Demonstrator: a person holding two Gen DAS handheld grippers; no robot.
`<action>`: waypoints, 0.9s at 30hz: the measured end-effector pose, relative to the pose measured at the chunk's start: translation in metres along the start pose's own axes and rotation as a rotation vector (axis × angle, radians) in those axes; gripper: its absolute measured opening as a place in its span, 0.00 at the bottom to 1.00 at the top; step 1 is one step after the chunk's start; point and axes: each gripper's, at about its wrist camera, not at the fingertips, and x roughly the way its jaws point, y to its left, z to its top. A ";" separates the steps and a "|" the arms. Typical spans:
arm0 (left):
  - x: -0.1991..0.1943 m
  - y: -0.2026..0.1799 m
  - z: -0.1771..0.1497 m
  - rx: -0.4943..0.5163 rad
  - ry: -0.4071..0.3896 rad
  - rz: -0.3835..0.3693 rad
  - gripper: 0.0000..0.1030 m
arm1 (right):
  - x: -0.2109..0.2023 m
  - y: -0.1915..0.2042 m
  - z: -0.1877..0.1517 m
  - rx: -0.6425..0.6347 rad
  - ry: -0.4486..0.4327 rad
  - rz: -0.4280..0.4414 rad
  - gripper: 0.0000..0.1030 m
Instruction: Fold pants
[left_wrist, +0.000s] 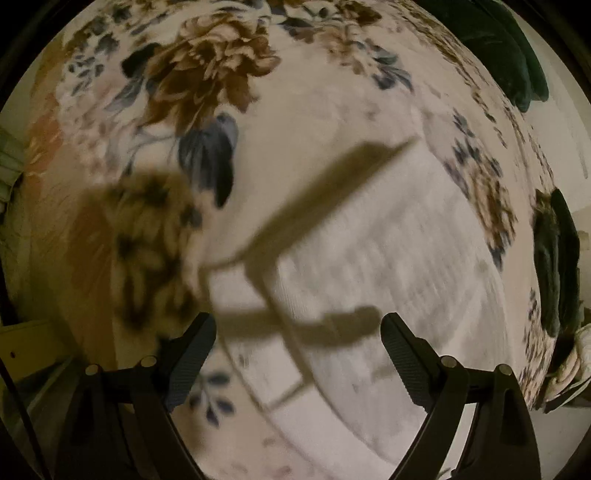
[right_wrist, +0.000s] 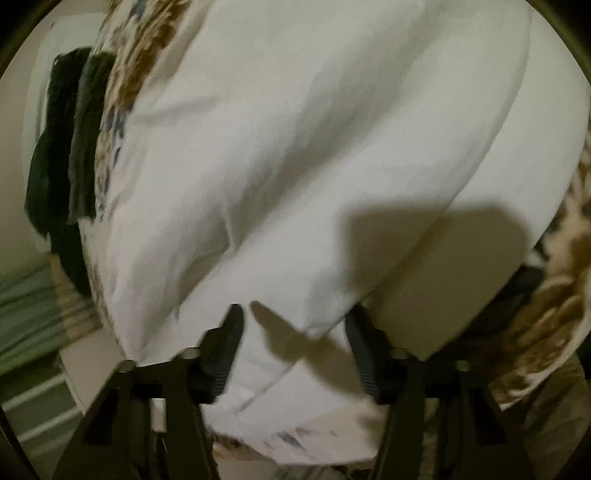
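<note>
White pants (left_wrist: 388, 258) lie spread on a floral bedspread (left_wrist: 207, 74); in the left wrist view their ribbed waistband end fills the lower middle and right. My left gripper (left_wrist: 297, 332) is open and empty, hovering just above the cloth. In the right wrist view the white pants (right_wrist: 314, 147) fill most of the frame, with a folded edge near the fingers. My right gripper (right_wrist: 293, 325) is open, its fingers (right_wrist: 229, 343) on either side of that edge, not closed on it. Both views are motion-blurred.
Dark green clothes (left_wrist: 557, 258) lie at the right edge of the bed, with more dark green fabric (left_wrist: 498, 44) at the top right. In the right wrist view dark green garments (right_wrist: 62, 147) lie at the left beside the bedspread (right_wrist: 554, 295).
</note>
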 end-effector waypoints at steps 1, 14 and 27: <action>0.007 -0.004 0.003 -0.007 0.016 -0.015 0.88 | 0.003 -0.001 -0.003 0.012 -0.018 -0.006 0.49; -0.036 0.010 -0.003 0.086 -0.172 -0.108 0.12 | -0.014 0.031 -0.030 -0.075 -0.137 -0.055 0.07; -0.040 0.035 -0.010 0.087 -0.131 -0.014 0.09 | -0.054 0.003 -0.044 -0.154 -0.049 -0.125 0.07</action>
